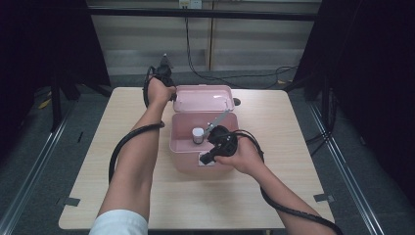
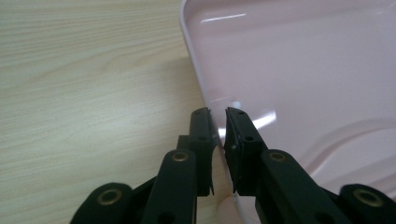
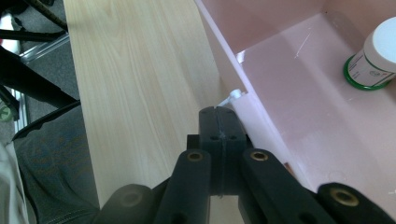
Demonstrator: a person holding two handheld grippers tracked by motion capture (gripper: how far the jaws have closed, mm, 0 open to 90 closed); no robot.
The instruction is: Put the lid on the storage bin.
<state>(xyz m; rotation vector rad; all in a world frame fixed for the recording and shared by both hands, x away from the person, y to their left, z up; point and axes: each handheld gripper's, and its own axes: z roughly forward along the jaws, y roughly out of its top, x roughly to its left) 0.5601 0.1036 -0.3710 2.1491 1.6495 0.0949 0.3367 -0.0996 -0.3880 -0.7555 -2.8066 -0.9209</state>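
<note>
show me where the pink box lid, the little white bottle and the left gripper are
pink box lid [image 1: 203,99], high view, on its inner face.
white bottle [image 1: 197,134], high view, on its cap.
left gripper [image 2: 219,128], left gripper view, midway between its fingertips, astride the lid's rim.

A pale wood table [image 1: 147,205] stands on grey floor [image 1: 29,161], tape marks at its near corners. Beyond its far edge, black cables [image 1: 230,76] trail before a beige wall [image 1: 254,44]. Dark curtains [image 1: 372,73] hang left and right

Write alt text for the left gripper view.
The left gripper straddles the rim of a pink lid, one black jaw on each side of the thin edge, with a small gap between them. Pale wood table lies to the left of the lid.
</note>
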